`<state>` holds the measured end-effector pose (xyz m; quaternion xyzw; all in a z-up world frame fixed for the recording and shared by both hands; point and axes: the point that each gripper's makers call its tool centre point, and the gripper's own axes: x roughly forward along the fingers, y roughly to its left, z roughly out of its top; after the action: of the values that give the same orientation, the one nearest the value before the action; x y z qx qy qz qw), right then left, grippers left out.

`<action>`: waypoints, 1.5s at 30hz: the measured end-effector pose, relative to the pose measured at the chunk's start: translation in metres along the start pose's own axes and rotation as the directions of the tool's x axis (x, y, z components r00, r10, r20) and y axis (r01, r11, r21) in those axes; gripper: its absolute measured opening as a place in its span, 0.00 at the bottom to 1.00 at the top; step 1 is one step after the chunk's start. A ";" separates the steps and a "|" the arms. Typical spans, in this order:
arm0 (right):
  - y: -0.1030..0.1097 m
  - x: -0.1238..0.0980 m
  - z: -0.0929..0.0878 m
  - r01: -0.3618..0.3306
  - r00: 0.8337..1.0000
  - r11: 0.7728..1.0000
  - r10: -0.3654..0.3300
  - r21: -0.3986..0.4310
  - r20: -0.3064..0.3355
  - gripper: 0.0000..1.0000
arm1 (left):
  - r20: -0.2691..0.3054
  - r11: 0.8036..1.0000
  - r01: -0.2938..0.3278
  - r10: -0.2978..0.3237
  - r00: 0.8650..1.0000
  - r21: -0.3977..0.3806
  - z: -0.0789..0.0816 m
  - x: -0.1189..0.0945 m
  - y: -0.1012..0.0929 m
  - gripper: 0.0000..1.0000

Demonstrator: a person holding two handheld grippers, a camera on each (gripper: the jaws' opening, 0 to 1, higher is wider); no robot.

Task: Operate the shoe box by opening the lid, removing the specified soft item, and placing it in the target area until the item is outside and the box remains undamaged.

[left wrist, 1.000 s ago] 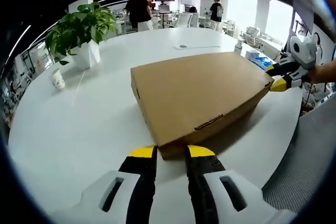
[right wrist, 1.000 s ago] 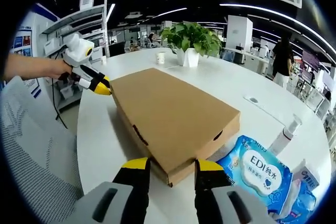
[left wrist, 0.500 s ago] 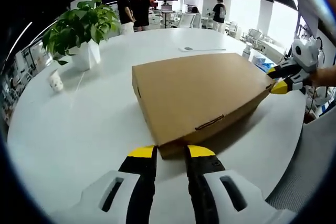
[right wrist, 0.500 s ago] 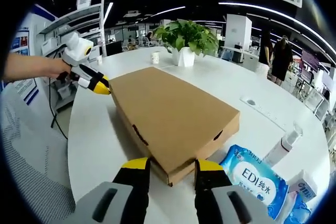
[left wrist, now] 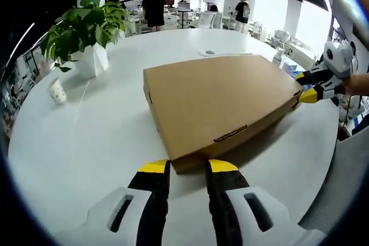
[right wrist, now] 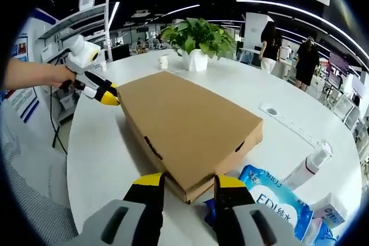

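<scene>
So the shoe box [left wrist: 219, 105] sits flat and closed mid-frame on the white tabletop [left wrist: 86, 136]. The left tongs [left wrist: 188, 169] are spread around its near corner at the bottom of the left gripper view, and the right tongs [right wrist: 188, 181] are spread the same way on the opposite corner. A potted plant [left wrist: 86, 30] stands upper left, and a wet-wipes pack [right wrist: 277, 200] lies lower right in the right gripper view, beside a pump bottle [right wrist: 308, 162].
</scene>
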<state>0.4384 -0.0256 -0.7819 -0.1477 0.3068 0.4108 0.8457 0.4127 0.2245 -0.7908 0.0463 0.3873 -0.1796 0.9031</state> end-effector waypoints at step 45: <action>-0.012 0.003 -0.001 0.030 0.999 0.999 -0.029 0.045 -0.024 0.29 | 0.009 1.000 0.022 -0.022 1.000 0.000 0.014 0.004 0.004 0.24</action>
<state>0.4489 -0.0313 -0.7848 -0.1379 0.3239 0.3894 0.8511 0.4263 0.2235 -0.7839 0.0411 0.3838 -0.1894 0.9028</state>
